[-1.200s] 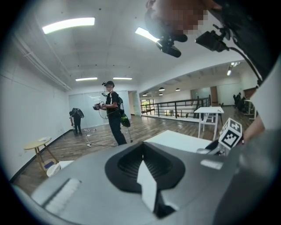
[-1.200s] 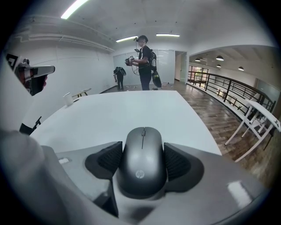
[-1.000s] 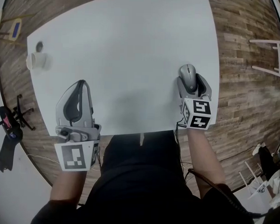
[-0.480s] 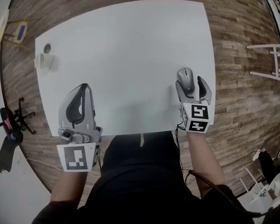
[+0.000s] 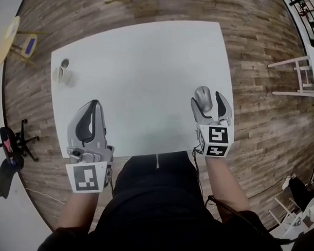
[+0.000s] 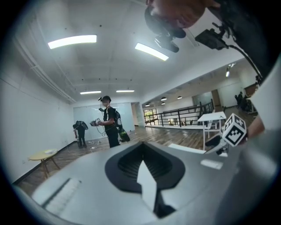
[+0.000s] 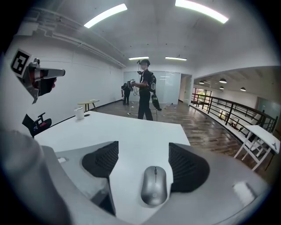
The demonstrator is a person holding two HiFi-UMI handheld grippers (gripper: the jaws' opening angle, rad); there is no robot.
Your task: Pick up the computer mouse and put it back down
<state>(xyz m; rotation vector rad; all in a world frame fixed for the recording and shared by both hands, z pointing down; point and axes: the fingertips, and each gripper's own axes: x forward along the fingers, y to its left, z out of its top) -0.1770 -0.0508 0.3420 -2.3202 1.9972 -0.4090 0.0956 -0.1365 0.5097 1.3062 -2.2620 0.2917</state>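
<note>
On the right gripper (image 7: 144, 147) the jaws stand wide apart and have just been opening. The computer mouse (image 7: 154, 185) shows between them but isn't gripped. It lies flat on the white table (image 5: 149, 60), wheel end pointing away from the person, left pad well clear of it, right pad just beside it with no squeeze visible. From the head view the mouse sits near the table's right edge, toward the near right corner, with the 2 open jaws framing it from the person's side. The left gripper (image 5: 94, 105) is closed, pads meeting tip to tip, nothing between them. It hangs over the near left part of the table, pointing forward, well apart from the mouse. 1 white cup (image 5: 60, 76) stands near the far left corner of the table, with a small dark item (image 5: 65, 63) just beside it, too small to identify. Around the table: wood plank floor (image 5: 260, 115), a black office chair (image 5: 10, 143) to the left, a small yellow round table (image 5: 10, 35) further out on the left. In the right gripper view 1 person in dark clothes (image 7: 145, 90) stands beyond the table's far end, a 2nd person (image 7: 126, 93) is further back, and a dark railing (image 7: 228, 107) runs along the right side.
</note>
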